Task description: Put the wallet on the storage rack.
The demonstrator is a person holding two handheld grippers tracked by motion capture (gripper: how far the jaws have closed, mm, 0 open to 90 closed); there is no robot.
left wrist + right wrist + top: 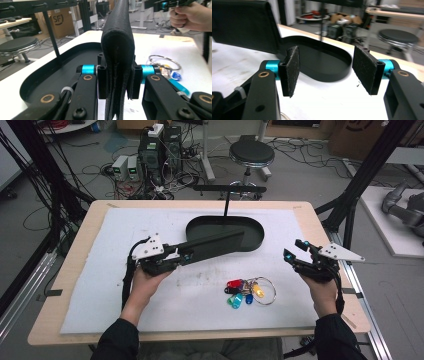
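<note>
At a white-padded table [100, 285], a person's left gripper [186, 255] clamps its jaws on one end of a flat black pouch [212, 246], holding it out level above the mat so that its far end reaches over the near rim of a shallow black oval tray [252, 227]. Seen along the left gripper's own jaws, the pouch [117, 50] stands edge-on and is pinched tight between the pads (its soft lower edge hangs below them), with the tray [50, 72] lying to its left. The right gripper [296, 251], well apart at the right side of the table, hovers with jaws wide apart and nothing between them; its fuzzy black pads [292, 71] frame the tray [324, 62] beyond. A ring of coloured key tags [247, 292] lies on the mat between the two hands, nearer the person.
</note>
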